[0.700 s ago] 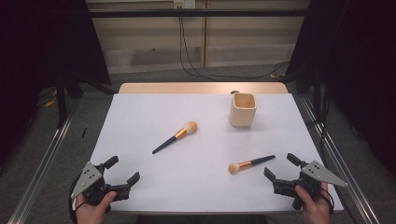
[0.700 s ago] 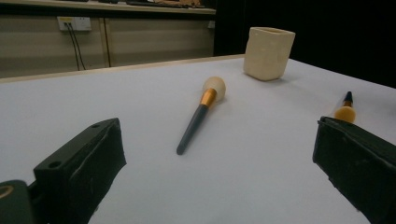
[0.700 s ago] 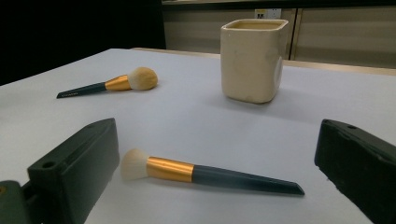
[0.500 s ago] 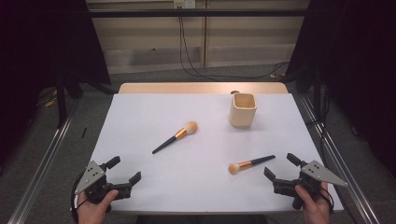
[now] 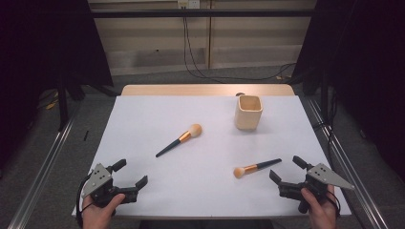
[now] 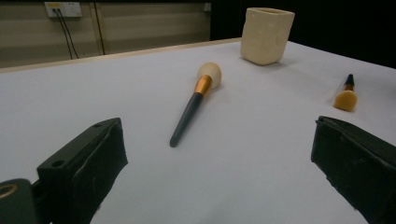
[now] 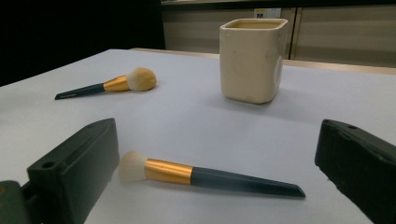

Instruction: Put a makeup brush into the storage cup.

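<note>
Two makeup brushes lie on the white table (image 5: 143, 124). The larger, dark-handled brush (image 5: 179, 140) with a pale head lies near the middle, and a shorter brush (image 5: 256, 167) lies at the front right. A cream square cup (image 5: 249, 112) stands upright at the back right. My left gripper (image 5: 131, 172) rests open at the front left corner, pointing toward the larger brush (image 6: 194, 105). Just right of the shorter brush, my right gripper (image 5: 285, 168) is open. That brush (image 7: 205, 175) lies on the table ahead of its jaws, untouched.
The table's near edge runs just under both hands. Metal rails (image 5: 43, 162) flank the table on the floor. A bare wooden strip (image 5: 205, 89) borders the far edge. Cables (image 5: 196, 57) hang down the back wall. The cup (image 7: 252, 58) stands beyond the shorter brush.
My left gripper has edged slightly to the right near the front edge. The right gripper, the brushes and the cup have stayed put.
</note>
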Available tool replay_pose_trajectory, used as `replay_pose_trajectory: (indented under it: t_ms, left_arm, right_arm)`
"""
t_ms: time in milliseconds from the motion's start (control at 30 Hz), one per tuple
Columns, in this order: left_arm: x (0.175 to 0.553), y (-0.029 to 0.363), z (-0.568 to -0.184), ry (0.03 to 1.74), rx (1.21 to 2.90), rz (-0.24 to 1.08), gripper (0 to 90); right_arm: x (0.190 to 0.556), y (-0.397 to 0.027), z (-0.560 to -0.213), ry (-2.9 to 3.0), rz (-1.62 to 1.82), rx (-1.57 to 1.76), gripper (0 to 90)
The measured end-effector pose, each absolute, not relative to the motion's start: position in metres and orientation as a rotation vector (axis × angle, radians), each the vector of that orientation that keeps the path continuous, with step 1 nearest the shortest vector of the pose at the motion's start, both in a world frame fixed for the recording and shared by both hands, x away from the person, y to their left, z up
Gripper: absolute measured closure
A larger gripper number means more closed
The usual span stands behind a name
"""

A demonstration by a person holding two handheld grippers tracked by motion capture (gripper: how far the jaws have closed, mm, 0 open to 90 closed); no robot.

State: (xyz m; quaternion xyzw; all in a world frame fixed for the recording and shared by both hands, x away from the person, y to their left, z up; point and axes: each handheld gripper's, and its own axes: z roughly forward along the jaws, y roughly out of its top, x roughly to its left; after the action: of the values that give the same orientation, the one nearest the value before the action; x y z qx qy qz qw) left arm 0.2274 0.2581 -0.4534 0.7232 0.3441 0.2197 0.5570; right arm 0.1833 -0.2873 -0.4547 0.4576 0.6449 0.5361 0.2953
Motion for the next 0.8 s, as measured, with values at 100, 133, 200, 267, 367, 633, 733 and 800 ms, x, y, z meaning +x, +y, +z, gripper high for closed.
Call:
replay_pose_trajectory:
  t_ms: [100,133,200,267,367,633,733,800]
  left_arm:
    - [0.226,0.255,-0.451,0.799,1.711,0.527,3.0]
    - [0.226,0.254,-0.45,0.796,1.714,0.528,3.0]
    - [0.228,0.25,-0.446,0.784,1.721,0.529,3.0]
    - [0.228,0.249,-0.445,0.781,1.721,0.531,3.0]
    - [0.23,0.246,-0.441,0.768,1.72,0.53,3.0]
    - [0.246,0.238,-0.436,0.765,1.742,0.524,3.1]
    - [0.253,0.232,-0.434,0.753,1.745,0.517,3.1]
    - [0.257,0.228,-0.432,0.741,1.751,0.514,3.1]
  right_arm:
    - [0.183,-0.287,-0.454,1.719,1.422,1.206,0.0]
    - [0.183,-0.287,-0.454,1.722,1.417,1.202,0.0]
    - [0.183,-0.288,-0.454,1.723,1.415,1.195,0.0]
    - [0.184,-0.288,-0.454,1.728,1.406,1.189,0.0]
    - [0.184,-0.288,-0.454,1.729,1.402,1.185,0.0]
    - [0.185,-0.287,-0.454,1.729,1.395,1.177,0.0]
    - [0.185,-0.288,-0.454,1.73,1.397,1.175,0.0]
    - [0.185,-0.287,-0.454,1.736,1.4,1.168,0.0]
